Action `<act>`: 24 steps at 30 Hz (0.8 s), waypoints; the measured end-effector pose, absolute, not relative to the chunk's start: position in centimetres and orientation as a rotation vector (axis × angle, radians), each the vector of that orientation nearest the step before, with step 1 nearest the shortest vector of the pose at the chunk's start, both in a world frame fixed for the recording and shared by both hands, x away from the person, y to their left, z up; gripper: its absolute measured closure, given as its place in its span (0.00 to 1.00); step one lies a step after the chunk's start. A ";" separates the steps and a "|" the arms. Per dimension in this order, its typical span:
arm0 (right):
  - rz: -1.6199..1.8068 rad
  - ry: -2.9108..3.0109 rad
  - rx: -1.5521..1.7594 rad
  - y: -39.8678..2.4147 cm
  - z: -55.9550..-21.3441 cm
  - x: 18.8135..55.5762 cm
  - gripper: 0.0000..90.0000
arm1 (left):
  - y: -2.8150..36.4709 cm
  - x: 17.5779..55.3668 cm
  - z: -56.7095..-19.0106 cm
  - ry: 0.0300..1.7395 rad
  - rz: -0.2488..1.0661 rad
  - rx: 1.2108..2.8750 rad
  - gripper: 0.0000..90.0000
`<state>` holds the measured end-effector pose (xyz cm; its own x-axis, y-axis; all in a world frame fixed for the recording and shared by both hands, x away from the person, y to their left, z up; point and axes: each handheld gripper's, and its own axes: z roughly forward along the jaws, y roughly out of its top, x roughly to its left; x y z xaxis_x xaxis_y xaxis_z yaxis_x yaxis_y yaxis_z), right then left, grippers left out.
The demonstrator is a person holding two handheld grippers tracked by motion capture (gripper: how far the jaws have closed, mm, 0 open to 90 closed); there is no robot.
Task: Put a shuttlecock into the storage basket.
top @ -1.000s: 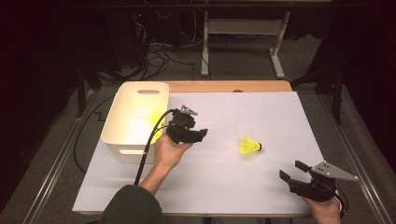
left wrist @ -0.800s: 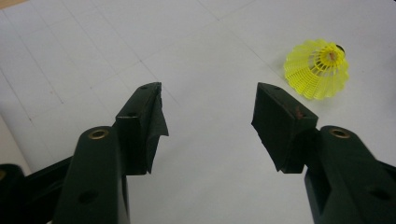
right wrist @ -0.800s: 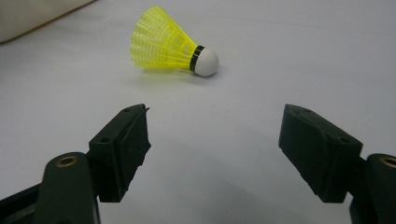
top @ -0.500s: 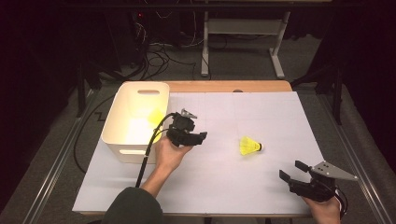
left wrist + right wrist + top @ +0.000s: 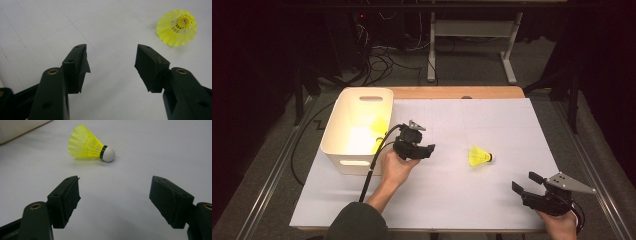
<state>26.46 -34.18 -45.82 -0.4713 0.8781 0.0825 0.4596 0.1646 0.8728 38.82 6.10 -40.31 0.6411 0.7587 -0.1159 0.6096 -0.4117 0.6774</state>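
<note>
Left tool (image 5: 430, 149), spread and empty, has edged off the white bin (image 5: 343, 161) toward the yellow shuttlecock (image 5: 478, 155) lying on the table (image 5: 512, 120), pickup likely next; right tool (image 5: 524, 183) spread, idle.

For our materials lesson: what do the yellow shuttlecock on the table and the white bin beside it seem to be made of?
Shuttlecock: the skirt looks like moulded yellow plastic, shown by its open ribbed mesh; the smooth white rounded tip, with a black band, may be foam or cork.
Bin: probably matte cream-white plastic, judging by its rounded corners and cut-out handle slots.
</note>
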 end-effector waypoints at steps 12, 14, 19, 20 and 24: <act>1.258 2.011 1.248 -34.1 -45.8 26.4 0.27 | 5.9 38.7 -42.1 1.046 0.220 2.163 0.50; 1.265 2.004 1.256 -34.1 -45.7 26.3 0.27 | 5.8 38.7 -42.3 1.043 0.218 2.171 0.50; 1.274 1.998 1.260 -34.2 -45.7 26.3 0.26 | 5.9 38.6 -42.7 1.045 0.213 2.174 0.50; 1.275 1.995 1.258 -34.2 -45.7 26.3 0.26 | 6.0 38.6 -42.8 1.047 0.213 2.173 0.49; 1.286 1.992 1.255 -34.2 -45.6 26.4 0.27 | 6.4 38.4 -43.2 1.054 0.207 2.166 0.49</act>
<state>26.35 -34.24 -45.63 -0.4816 0.8710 0.0967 0.4467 0.1490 0.8822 38.44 6.36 -43.20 0.6547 0.7399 -0.1547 0.6267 -0.4168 0.6584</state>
